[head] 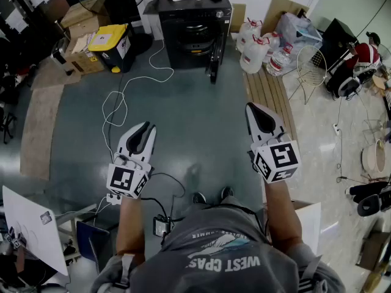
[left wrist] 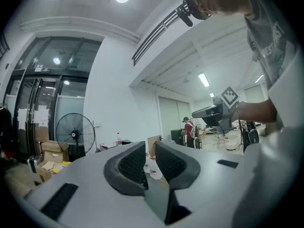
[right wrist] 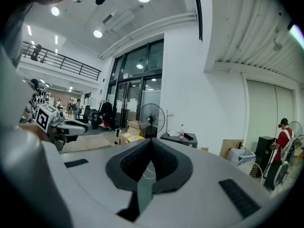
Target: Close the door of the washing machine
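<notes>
The black washing machine [head: 194,23] stands at the far side of the green floor, with a bottle and papers on its top. Its door [head: 215,58] hangs open, swung out toward the right front. Both grippers are held well short of it, side by side above the floor. My left gripper [head: 146,127] is shut with nothing in it, only a thin slit between its pads [left wrist: 134,163]. My right gripper [head: 254,107] is shut and empty too. The right gripper view shows the machine's top [right wrist: 179,138] beyond my right gripper [right wrist: 151,144]. In the left gripper view, my left gripper [left wrist: 150,148] hides most of the machine.
A white cable [head: 119,99] loops over the floor between me and the machine. Cardboard boxes and a yellow-lidded box [head: 109,41] sit to its left, and water jugs [head: 256,50] and a wooden board [head: 269,93] to its right. A standing fan [right wrist: 152,119] stands behind.
</notes>
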A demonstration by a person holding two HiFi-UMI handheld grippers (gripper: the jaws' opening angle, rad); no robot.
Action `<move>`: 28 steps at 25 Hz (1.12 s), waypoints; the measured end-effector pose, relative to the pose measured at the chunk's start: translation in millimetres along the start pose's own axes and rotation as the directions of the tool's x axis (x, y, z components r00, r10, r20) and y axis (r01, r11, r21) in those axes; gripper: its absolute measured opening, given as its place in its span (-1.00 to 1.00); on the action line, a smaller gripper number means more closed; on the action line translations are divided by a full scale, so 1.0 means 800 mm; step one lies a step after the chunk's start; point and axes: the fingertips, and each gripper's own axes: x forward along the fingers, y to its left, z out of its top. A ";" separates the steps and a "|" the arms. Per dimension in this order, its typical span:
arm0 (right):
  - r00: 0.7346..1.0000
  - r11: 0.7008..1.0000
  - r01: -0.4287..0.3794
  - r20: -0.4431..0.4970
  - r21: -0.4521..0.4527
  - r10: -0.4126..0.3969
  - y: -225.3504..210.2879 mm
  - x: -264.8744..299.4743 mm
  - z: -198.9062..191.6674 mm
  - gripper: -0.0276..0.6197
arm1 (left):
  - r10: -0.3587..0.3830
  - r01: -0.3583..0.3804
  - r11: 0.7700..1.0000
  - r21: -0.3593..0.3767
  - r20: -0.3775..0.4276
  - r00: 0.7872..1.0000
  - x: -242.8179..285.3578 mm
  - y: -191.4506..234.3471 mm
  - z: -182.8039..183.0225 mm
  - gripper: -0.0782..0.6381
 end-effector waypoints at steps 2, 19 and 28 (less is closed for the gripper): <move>1.000 1.000 -0.002 0.000 0.001 0.002 0.002 0.005 0.000 -0.83 | 0.000 0.000 1.000 0.001 -0.002 1.000 0.001 0.005 -0.001 -0.58; 0.998 0.991 -0.070 0.019 0.111 0.068 -0.051 0.091 -0.009 -0.83 | 0.066 -0.065 0.998 0.010 -0.044 0.997 0.058 0.037 -0.009 -0.58; 0.992 0.985 -0.127 0.002 0.117 0.128 -0.122 0.180 -0.014 -0.83 | 0.125 -0.124 0.992 0.012 -0.066 0.990 0.148 0.064 -0.012 -0.58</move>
